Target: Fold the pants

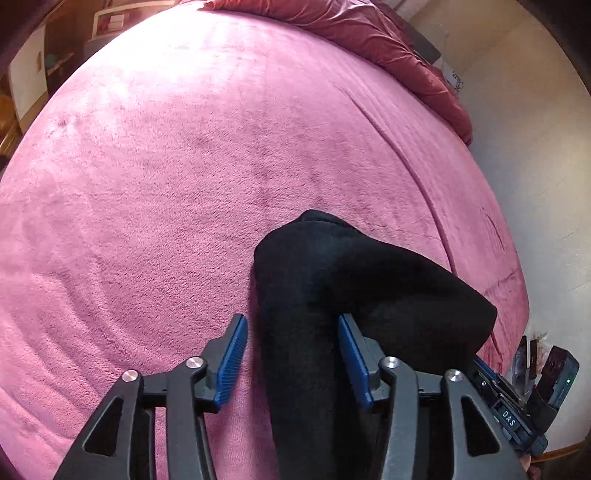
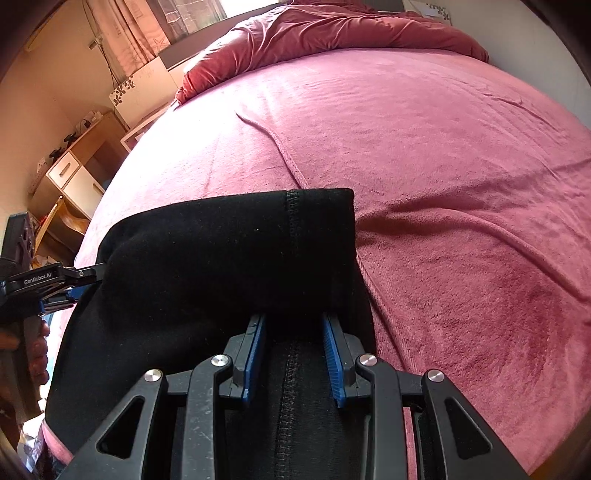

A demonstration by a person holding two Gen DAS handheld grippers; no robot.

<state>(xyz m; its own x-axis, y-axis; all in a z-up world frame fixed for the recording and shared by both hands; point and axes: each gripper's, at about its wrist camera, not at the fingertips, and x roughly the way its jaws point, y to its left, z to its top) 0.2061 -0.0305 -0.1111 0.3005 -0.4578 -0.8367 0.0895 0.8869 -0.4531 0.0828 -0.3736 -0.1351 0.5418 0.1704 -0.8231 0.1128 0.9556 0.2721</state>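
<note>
On the pink bed (image 1: 147, 184), black pants (image 1: 332, 277) lie folded over.
Left tool (image 1: 291, 358) is wide open, with the pants between its blue pads (image 1: 232, 362) but not squeezed. Right tool (image 2: 293, 354) is part closed and pinches a fold of pants by the seam. A red blanket (image 2: 332, 33) lies far behind.

pants (image 2: 221, 258) lie folded on blanket (image 2: 461, 184) at bed's near edge; bunched duvet (image 2: 332, 33) behind (far end), cabinet (image 2: 74, 177) off to left.
</note>
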